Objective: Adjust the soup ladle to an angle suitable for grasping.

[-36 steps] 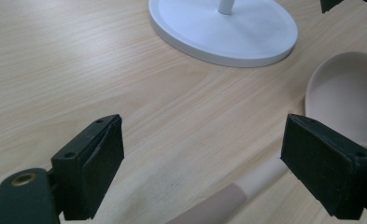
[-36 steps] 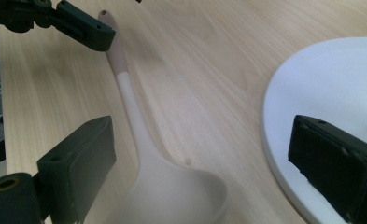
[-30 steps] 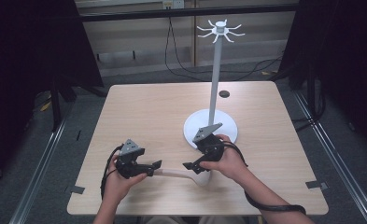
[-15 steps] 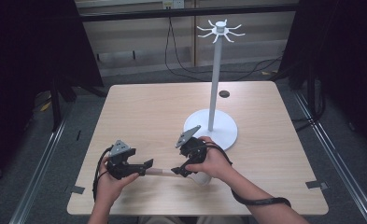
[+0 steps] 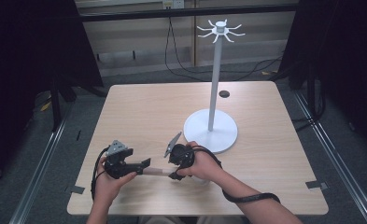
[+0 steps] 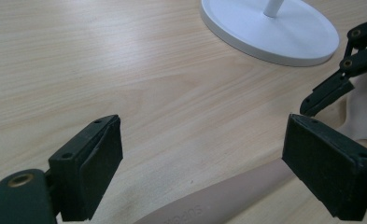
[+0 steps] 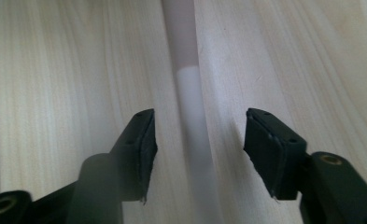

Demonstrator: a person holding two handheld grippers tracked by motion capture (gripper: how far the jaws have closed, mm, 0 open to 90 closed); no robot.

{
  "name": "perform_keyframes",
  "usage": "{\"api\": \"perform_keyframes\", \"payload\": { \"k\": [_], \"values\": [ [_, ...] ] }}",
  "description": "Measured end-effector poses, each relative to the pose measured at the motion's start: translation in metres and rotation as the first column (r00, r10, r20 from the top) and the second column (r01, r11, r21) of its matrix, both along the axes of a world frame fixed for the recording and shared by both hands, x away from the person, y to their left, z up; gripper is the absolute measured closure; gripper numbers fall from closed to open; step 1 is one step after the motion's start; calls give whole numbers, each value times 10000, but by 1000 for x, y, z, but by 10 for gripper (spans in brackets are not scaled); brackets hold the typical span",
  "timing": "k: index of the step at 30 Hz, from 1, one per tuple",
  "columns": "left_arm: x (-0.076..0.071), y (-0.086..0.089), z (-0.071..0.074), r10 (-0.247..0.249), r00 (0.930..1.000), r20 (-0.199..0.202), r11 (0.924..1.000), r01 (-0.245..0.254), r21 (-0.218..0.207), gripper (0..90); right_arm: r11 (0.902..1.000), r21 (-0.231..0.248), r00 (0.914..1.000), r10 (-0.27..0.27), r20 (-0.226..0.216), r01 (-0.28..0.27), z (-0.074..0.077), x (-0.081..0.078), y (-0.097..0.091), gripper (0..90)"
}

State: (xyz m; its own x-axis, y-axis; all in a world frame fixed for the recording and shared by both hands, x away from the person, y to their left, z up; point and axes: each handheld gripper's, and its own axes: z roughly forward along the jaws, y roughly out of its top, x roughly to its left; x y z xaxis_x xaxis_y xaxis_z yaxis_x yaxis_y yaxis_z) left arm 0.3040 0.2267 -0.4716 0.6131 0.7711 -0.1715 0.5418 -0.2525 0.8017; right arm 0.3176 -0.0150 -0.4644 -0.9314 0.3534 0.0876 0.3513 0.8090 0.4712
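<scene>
Both grippers are held low over the near edge of the table (image 5: 139, 107), forearms coming in from the bottom, jaws pointed toward each other. A pale beige strap (image 5: 157, 171) lies flat on the wood between them. Left gripper (image 5: 144, 164): jaws spread wide, strap seen running under the gap, not touched. Right gripper (image 5: 172, 175): jaws have just been closing, now at a middling gap with the strap (image 7: 190, 121) centred between the pads, no contact seen. The white stand (image 5: 211, 128) sits just beyond the right hand (image 5: 201, 163).
</scene>
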Motion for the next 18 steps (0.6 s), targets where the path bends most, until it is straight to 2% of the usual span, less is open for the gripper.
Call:
{"api": "perform_keyframes", "payload": {
  "k": [1,4,6,7,11,13,14,15,16,17,18],
  "values": [
    [0,0,0,7,10000,14,10000,-7,-4,121,9998,-98,9998,197,37,-197,-2,1,2,484],
    [0,0,1,36,10000,51,10000,-36,-8,121,9992,-379,9996,80,-278,-91,-6,1,7,515],
    [0,0,1,16,10000,36,10000,-16,-24,121,9990,-419,9996,129,-234,-139,-7,1,8,524],
    [0,1,1,35,10000,61,10000,-35,-1,121,9968,-757,9994,233,-265,-253,-10,2,12,546],
    [0,2,1,139,9999,66,9999,-139,27,121,9950,-962,9997,246,-75,-252,-10,3,15,612],
    [1,2,1,146,9999,73,9999,-146,-39,121,9940,-1049,9995,320,48,-313,-10,4,15,694],
    [1,3,1,170,9998,90,9998,-169,-47,121,9943,-1024,9995,309,13,-306,-9,4,15,765],
    [1,3,2,169,9998,104,9998,-169,-64,121,9950,-970,9997,213,-113,-223,-9,3,16,771],
    [0,3,2,220,9996,154,9997,-219,-51,121,9938,-1066,9995,299,-75,-306,-9,2,17,776],
    [0,4,3,223,9996,175,9997,-222,-75,121,9896,-1268,9976,691,69,-677,-8,3,16,783],
    [0,4,3,223,9996,190,9997,-221,-100,121,9909,-1225,9982,577,147,-555,-8,2,17,792]
  ]
}}
